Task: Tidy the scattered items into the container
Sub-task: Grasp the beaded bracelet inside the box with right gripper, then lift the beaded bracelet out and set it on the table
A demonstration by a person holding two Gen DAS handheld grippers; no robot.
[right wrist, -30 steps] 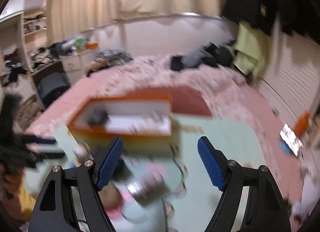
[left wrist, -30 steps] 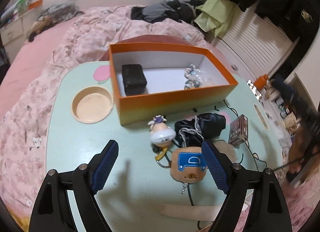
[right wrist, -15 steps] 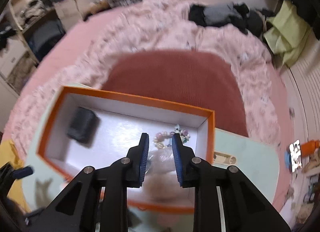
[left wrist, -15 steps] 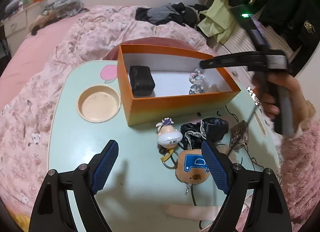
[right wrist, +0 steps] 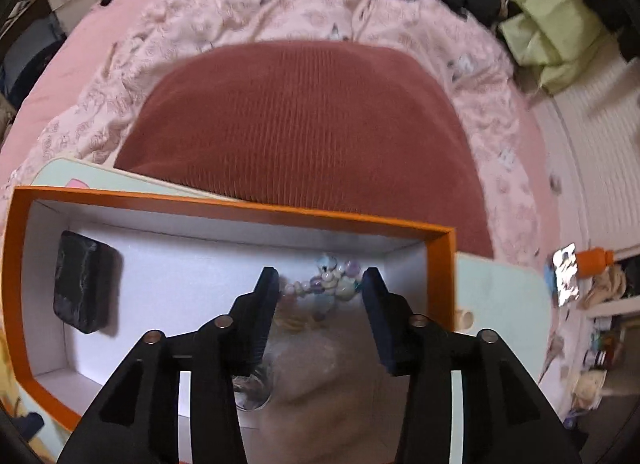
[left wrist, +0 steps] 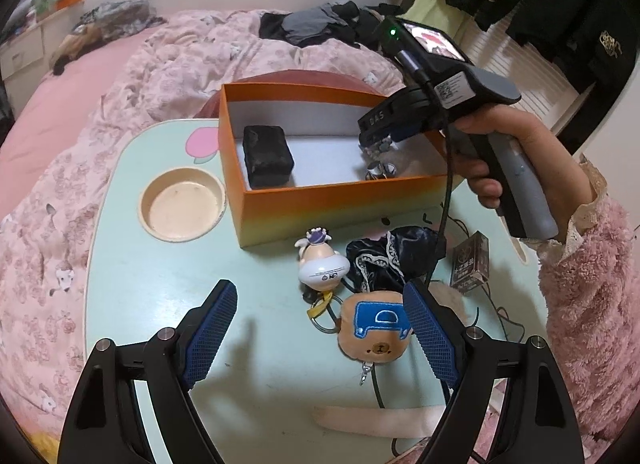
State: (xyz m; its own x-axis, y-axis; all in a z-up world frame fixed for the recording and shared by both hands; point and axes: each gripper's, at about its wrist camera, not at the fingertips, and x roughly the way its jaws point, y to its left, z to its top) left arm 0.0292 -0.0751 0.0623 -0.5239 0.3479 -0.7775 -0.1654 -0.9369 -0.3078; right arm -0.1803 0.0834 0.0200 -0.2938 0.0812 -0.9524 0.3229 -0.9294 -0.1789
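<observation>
**Inspector:** Orange box [left wrist: 336,200] stands on the mint-green table [left wrist: 132,264], open side up. Contents, please.

**Assistant:** Against the box's left end lies a black case [left wrist: 267,155]. Toward its right end sits a beaded charm [right wrist: 328,284] with a clear, pale bundle below it, too blurred to identify.

**Inspector:** Right gripper [right wrist: 320,306]?

**Assistant:** It reaches over the box's right half, tips down inside the walls. Its fingers [right wrist: 262,304] stand apart, one on each side of the beaded charm; contact cannot be judged. The hand [left wrist: 516,156] holding its grip is just right of the box.

**Inspector:** Left gripper [left wrist: 320,328]?

**Assistant:** Jaws spread wide, holding nothing, in front of the box and above the table.

**Inspector:** Items outside the box?

**Assistant:** All in front of its near wall: a small white figure [left wrist: 322,260] closest, a black lace-trimmed pouch [left wrist: 388,260] touching its right side, a bear plush keychain [left wrist: 376,328] further forward, and a small dark carton [left wrist: 470,262] to the right. A round recessed cup holder [left wrist: 182,204] sits just left of the box.
</observation>
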